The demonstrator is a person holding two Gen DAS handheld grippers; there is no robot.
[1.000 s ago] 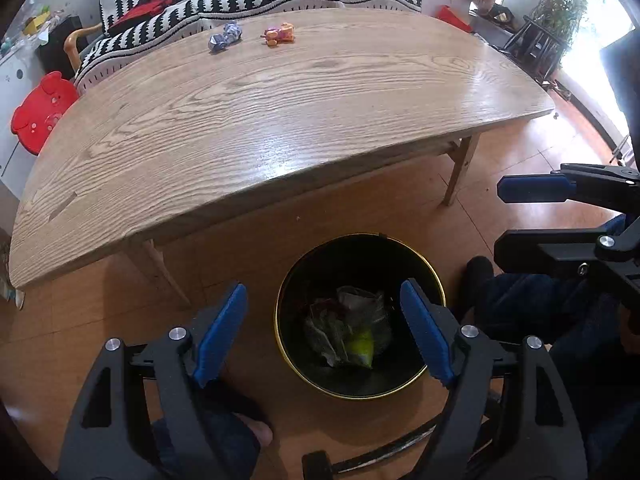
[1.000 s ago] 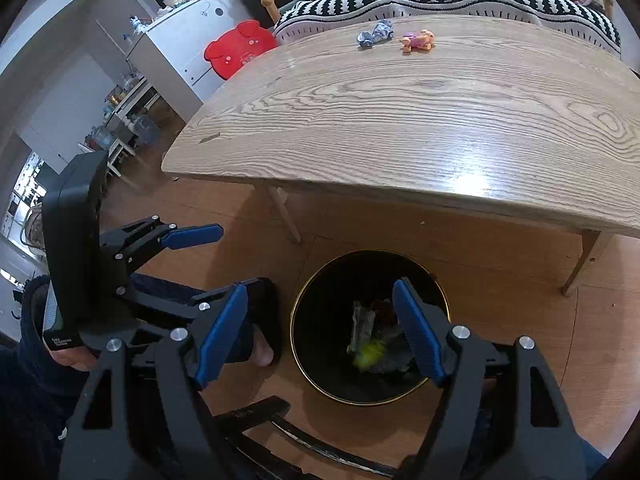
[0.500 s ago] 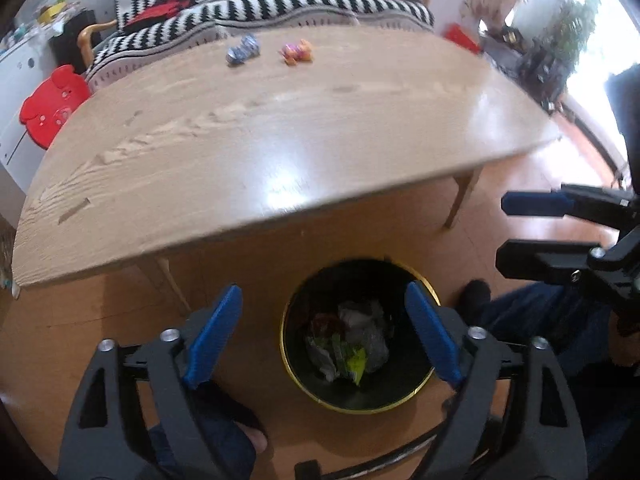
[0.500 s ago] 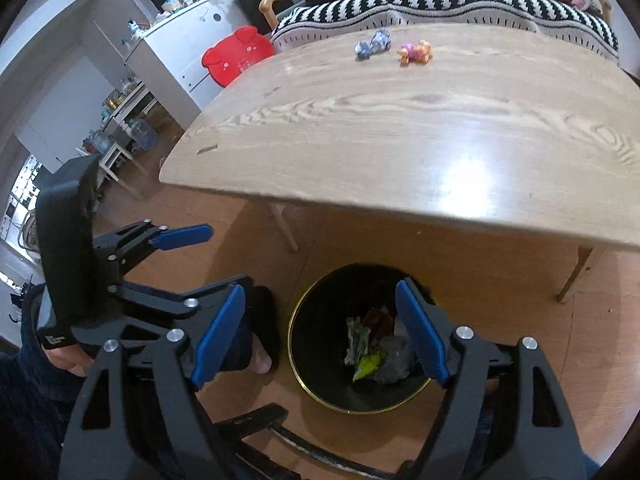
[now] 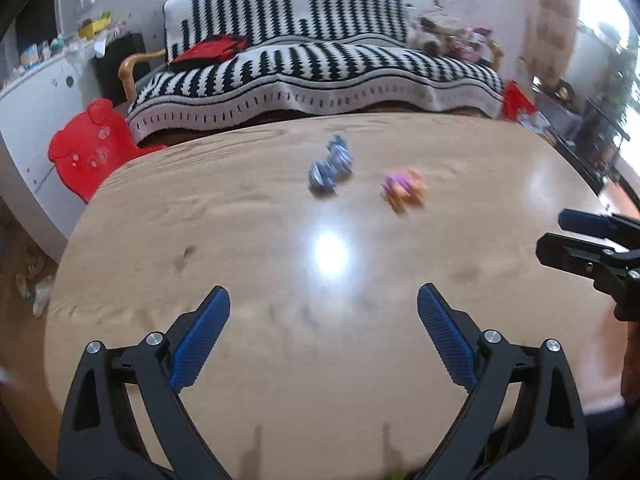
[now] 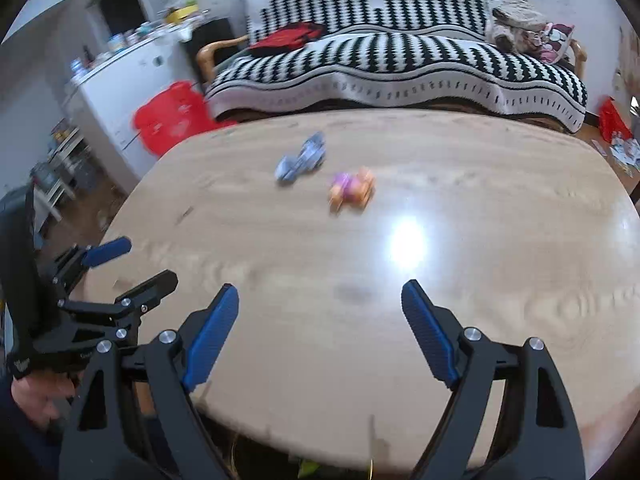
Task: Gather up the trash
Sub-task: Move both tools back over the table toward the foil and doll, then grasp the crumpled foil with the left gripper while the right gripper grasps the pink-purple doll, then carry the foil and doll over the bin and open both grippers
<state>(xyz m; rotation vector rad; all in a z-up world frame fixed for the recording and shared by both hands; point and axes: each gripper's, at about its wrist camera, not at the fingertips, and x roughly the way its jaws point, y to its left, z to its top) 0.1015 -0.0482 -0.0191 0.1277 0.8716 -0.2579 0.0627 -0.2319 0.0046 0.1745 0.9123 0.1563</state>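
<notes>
A wooden tabletop with a bright glare spot fills the middle of both views. Behind it, along the top of the frame, stands a sofa under a black-and-white patterned throw, with a red cloth lying on its left end and a heap of soft toys at its right end. At the left sits a red bear-shaped chair back, next to a white cabinet whose top is cluttered with small items too blurred to name.
</notes>
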